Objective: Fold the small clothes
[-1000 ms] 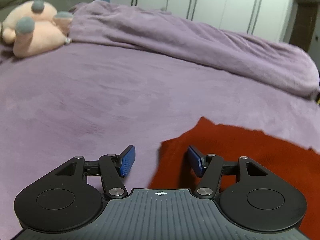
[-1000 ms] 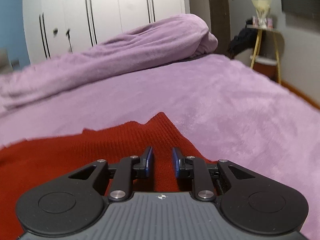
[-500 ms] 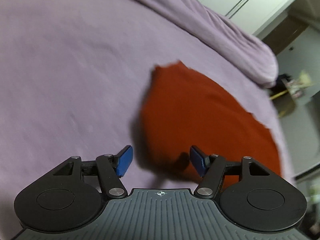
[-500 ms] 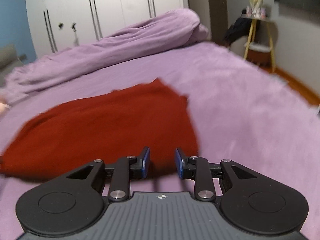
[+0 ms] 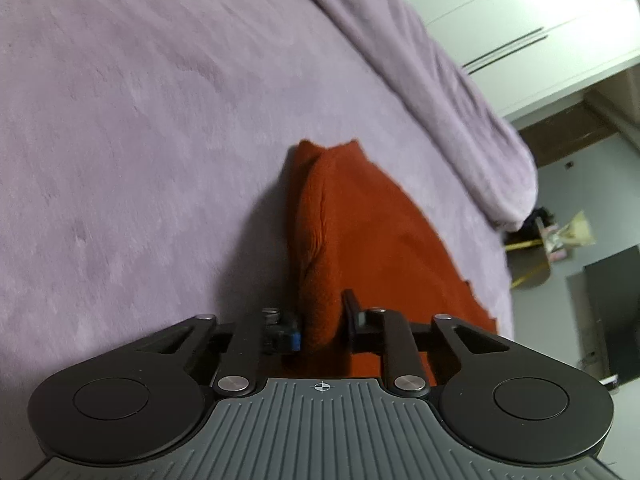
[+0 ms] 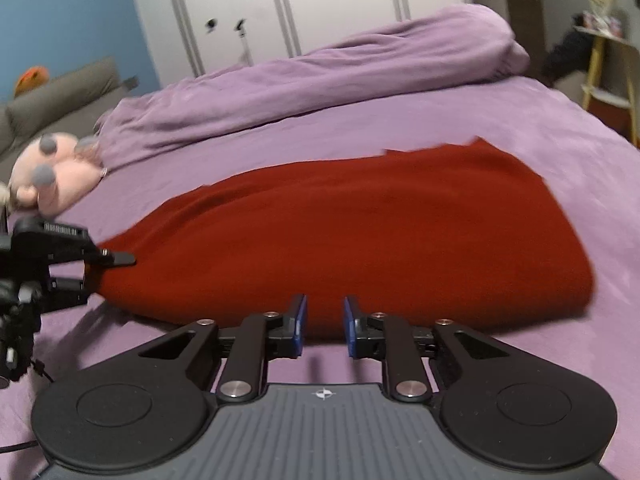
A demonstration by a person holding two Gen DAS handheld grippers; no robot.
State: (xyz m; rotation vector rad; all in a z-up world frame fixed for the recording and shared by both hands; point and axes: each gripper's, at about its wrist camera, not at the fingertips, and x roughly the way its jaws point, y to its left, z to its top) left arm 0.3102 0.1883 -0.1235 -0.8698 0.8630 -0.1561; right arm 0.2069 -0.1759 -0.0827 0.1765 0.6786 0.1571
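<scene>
Garments: one red knit garment [image 6: 360, 236] — folded over on the purple bedspread [image 5: 140, 120].
Grippers: two.
Left gripper [image 5: 322, 322]: jaws closing, pinching the garment's end — a second ago they stood wide beside its corner.
Right gripper [image 6: 324, 326]: narrowing, nothing between the pads; earlier over the cloth, now at its near edge.
Plush toys: one [image 6: 52, 176].
</scene>
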